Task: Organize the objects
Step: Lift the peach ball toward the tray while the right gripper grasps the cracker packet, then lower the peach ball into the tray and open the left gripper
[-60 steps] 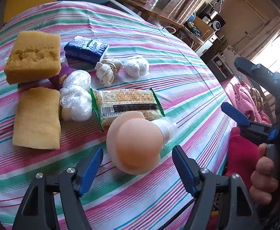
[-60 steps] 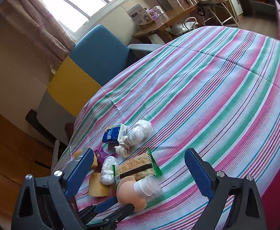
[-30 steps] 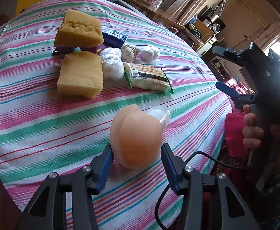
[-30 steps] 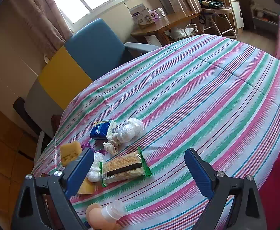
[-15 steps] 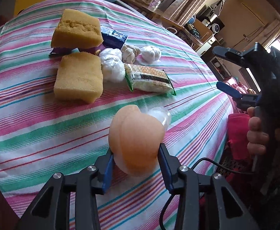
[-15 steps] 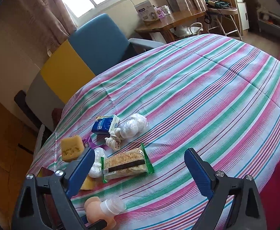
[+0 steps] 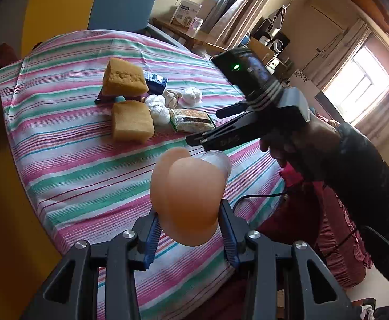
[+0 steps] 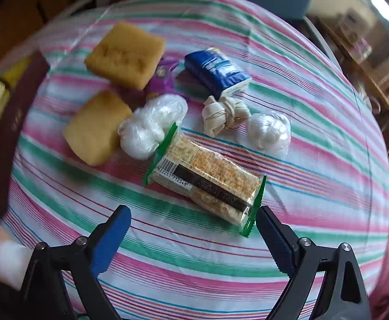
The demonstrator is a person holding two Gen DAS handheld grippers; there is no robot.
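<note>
The desk (image 8: 327,122), draped in striped cloth, carries the grouped items — sponges, wrapped bundles, a cracker pack (image 8: 205,181). A peach-coloured bottle (image 7: 187,200) is pinched base-first by the left gripper (image 7: 189,229), lifted clear, seemingly for relocation. The right gripper (image 8: 193,236) is held spread, angled steeply down over the cracker pack.

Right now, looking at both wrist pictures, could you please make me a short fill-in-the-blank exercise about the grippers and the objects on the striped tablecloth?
1. The left gripper is shut on the peach-coloured soft ____.
2. The right gripper is ____ above the green-edged cracker packet.
3. The number of yellow sponge blocks on the striped tablecloth is ____.
Missing words: bottle; open; two
</note>
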